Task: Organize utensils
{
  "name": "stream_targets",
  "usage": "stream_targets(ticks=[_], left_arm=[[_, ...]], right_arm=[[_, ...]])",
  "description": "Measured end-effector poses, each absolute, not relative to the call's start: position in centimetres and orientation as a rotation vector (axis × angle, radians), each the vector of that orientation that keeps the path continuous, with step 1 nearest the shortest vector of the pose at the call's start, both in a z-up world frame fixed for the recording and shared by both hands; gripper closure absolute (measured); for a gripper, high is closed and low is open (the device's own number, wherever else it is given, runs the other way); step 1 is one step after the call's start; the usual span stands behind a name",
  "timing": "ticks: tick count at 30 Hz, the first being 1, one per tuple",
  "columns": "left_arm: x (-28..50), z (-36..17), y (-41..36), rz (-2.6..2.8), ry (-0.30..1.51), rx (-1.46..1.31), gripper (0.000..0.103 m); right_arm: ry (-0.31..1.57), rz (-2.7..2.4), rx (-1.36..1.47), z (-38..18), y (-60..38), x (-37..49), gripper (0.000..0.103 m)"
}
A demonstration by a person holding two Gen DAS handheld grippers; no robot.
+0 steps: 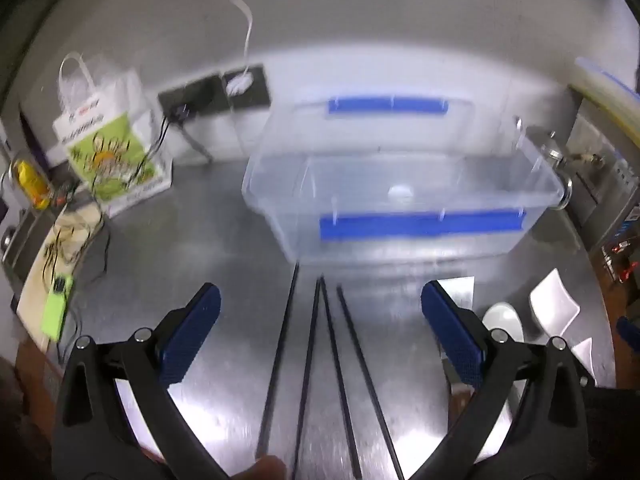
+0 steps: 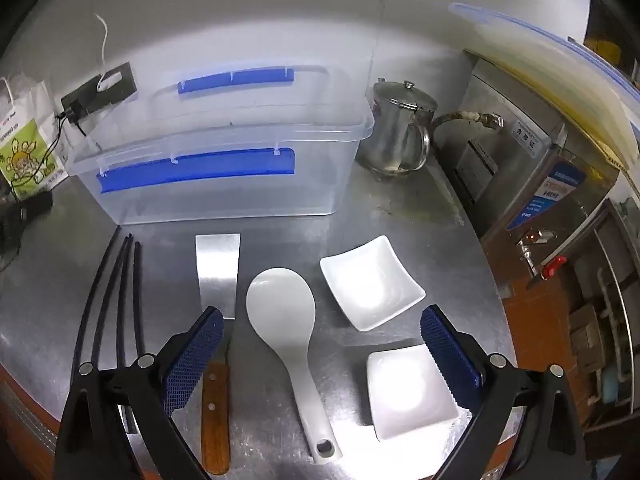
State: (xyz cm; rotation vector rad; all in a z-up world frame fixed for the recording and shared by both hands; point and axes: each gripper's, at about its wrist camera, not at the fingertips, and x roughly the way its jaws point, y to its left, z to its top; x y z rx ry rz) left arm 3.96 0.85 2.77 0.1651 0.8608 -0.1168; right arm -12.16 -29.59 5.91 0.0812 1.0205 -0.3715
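Note:
A clear plastic bin with blue handles stands at the back of the steel counter, and shows in the right wrist view too. Several black chopsticks lie between the open fingers of my left gripper, pointing at the bin; they also show at the left. My right gripper is open and empty above a white rice paddle. A steel spatula with a wooden handle lies left of the paddle. Two white square dishes lie to the right.
A steel kettle stands right of the bin. A metal appliance fills the right side. A paper bag, cables and a green device sit at the left. The counter's front edge runs close below the utensils.

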Motion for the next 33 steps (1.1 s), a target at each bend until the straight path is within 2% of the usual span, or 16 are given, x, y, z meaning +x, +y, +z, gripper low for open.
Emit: stream_targets(ticks=[5,13,21,33], left_arm=[[1.9,0.9,1.6,-0.088,0.938,0.137,0.006],[-0.1,0.0,2.0,0.006,0.93,0.221,0.006],[-0.3,-1.1,1.3,-0.044,0.98,0.213,0.006],[-0.1,-1.6,0.5,-0.062,1.012,0.214,0.006]], right_arm=[[1.033,-0.357,0.086,5.6,-29.2,-12.7,0.005],[1.054,-0.367,0.116,5.5,-29.2,-13.4,0.005],[1.081,-0.308,0.178,5.4,-29.0,-13.4,0.005],[1.081,-0.28,0.128,6.0,-28.1,-13.3,0.005]])
